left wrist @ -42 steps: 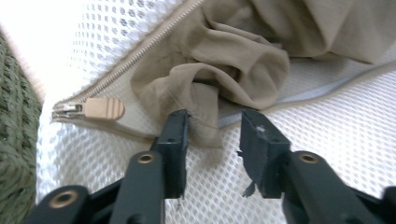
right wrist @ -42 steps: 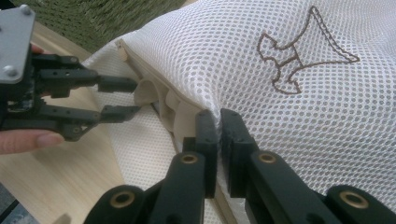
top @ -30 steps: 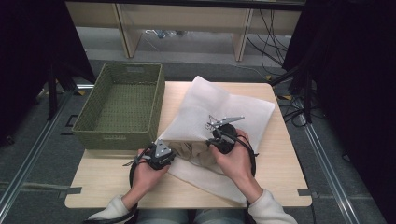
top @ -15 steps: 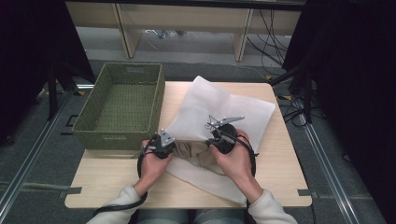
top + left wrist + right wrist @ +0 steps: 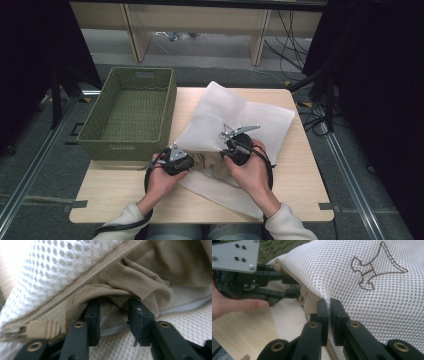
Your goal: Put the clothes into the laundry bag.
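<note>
Beside the green basket (image 5: 129,112) on the bench, the right gripper (image 5: 329,305) pinches the white mesh bag (image 5: 235,112) edge at its zippered mouth, while the left gripper (image 5: 113,311), jaws just parted, straddles the tan garment (image 5: 140,282) lying directly ahead inside that mouth.

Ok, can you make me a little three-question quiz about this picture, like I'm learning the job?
1. True or false: the right tool is pinching the white mesh bag.
2. What colour is the cloth in front of the left tool?
3. Where is the green basket: A) on the floor, B) on the table's left part, C) inside the bag?

Key: 1 true. 2 tan. 3 B.
</note>
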Motion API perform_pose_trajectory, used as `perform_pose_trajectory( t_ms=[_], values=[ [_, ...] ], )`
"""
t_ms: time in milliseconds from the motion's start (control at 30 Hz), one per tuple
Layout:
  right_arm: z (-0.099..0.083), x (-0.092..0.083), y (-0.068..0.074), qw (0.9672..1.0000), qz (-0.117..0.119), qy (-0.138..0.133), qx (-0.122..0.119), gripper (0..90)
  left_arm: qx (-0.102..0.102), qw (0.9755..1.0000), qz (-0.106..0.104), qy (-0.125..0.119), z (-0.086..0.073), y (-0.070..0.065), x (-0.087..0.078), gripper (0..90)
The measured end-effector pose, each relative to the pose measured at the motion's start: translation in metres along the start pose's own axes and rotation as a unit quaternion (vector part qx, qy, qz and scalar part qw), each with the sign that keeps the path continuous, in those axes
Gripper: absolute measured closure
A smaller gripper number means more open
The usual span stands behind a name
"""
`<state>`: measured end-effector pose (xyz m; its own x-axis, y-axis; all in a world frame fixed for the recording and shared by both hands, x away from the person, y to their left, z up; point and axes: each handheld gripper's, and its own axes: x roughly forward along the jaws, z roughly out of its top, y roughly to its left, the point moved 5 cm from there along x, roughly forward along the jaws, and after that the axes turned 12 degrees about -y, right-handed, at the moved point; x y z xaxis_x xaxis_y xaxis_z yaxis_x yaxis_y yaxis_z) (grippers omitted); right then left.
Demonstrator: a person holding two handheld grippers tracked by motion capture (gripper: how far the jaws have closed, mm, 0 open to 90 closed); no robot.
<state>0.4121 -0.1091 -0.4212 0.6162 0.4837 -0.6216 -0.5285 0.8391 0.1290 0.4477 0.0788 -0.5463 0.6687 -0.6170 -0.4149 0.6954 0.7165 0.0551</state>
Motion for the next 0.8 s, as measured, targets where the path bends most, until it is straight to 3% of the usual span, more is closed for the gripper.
perform_pose_trajectory(
  t_ms=[67,133,167,233,333,400,500,533,600,633,700,800],
  values=[
    [0.000,0.000,-0.001,0.9999,0.002,0.001,-0.011,87.0,-0.022,0.9996,-0.006,-0.015,0.001,-0.002,-0.004,58.3],
    [0.000,0.000,-0.001,0.9999,0.002,0.001,-0.011,87.0,-0.004,0.9999,-0.009,-0.010,0.001,-0.001,-0.012,56.6],
    [0.000,0.000,-0.002,0.9999,0.002,0.001,-0.013,87.0,-0.019,0.9996,-0.009,-0.016,0.001,-0.003,-0.015,56.4],
    [0.000,0.000,0.000,1.0000,0.002,0.002,-0.005,87.0,-0.002,0.9998,-0.011,-0.015,0.001,-0.002,-0.023,55.9],
    [0.000,0.000,-0.001,1.0000,0.002,0.001,-0.010,86.9,-0.007,0.9998,-0.010,-0.015,-0.001,-0.004,-0.033,56.0],
    [0.000,0.000,-0.001,0.9999,0.001,0.000,-0.012,86.9,0.009,0.9999,-0.005,-0.008,-0.002,-0.003,-0.040,57.4],
    [-0.001,0.000,0.000,1.0000,0.001,0.003,-0.006,86.8,-0.002,1.0000,0.001,-0.009,-0.005,-0.006,-0.045,59.3],
    [-0.001,0.000,0.000,1.0000,0.001,0.003,-0.006,86.8,0.013,0.9999,0.004,0.001,-0.006,-0.002,-0.047,59.9],
    [0.000,0.000,-0.001,0.9999,0.001,0.003,-0.010,86.8,-0.001,0.9999,0.015,0.004,-0.011,0.000,-0.047,60.5],
    [0.000,0.000,-0.001,0.9999,0.001,0.001,-0.010,86.8,0.008,0.9996,0.021,0.015,-0.013,0.003,-0.048,61.3],
    [0.000,0.001,0.000,1.0000,-0.002,-0.001,-0.005,86.7,-0.003,0.9992,0.036,0.017,-0.014,0.004,-0.046,63.8],
    [0.000,0.000,0.000,1.0000,0.001,0.003,-0.007,86.7,0.009,0.9982,0.045,0.039,-0.015,0.010,-0.046,66.8]
  ],
)
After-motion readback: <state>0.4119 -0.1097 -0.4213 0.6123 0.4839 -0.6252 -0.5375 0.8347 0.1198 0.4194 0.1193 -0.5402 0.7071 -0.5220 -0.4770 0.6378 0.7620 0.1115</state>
